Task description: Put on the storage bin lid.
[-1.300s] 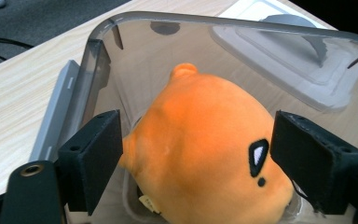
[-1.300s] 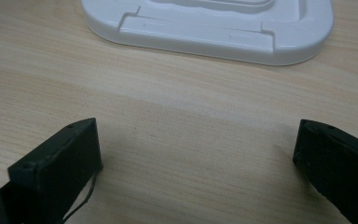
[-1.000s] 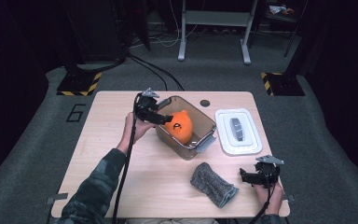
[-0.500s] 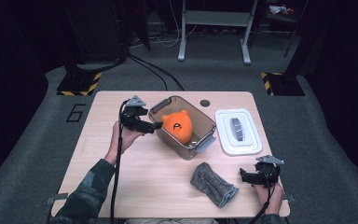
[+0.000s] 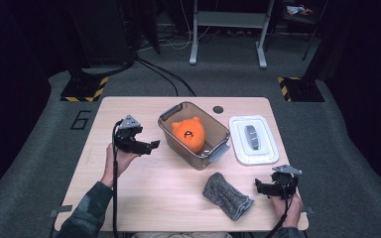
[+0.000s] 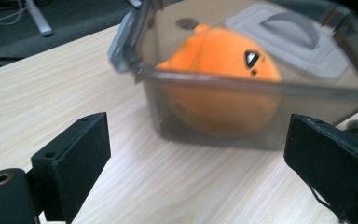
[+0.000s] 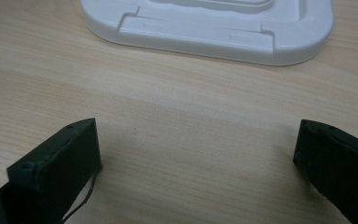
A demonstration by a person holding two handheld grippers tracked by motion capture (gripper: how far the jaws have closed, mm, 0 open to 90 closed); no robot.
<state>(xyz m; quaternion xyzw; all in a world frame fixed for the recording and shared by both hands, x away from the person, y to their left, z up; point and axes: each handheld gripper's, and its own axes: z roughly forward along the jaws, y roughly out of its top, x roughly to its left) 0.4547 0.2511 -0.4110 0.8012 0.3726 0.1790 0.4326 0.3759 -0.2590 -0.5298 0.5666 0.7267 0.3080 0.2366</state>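
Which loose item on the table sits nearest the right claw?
The grey cloth, lying just left of the right claw; the white lid lies farther back.

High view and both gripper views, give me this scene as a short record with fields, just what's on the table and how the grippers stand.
table: light wooden top
bin: clear, open, mid-table
toy: orange plush toy inside the bin
lid: white lid flat on the table, right of the bin, apart from it
cloth: grey cloth in front of the bin
left gripper: open, holds nothing, left of the bin
right gripper: open, holds nothing, near the front right corner
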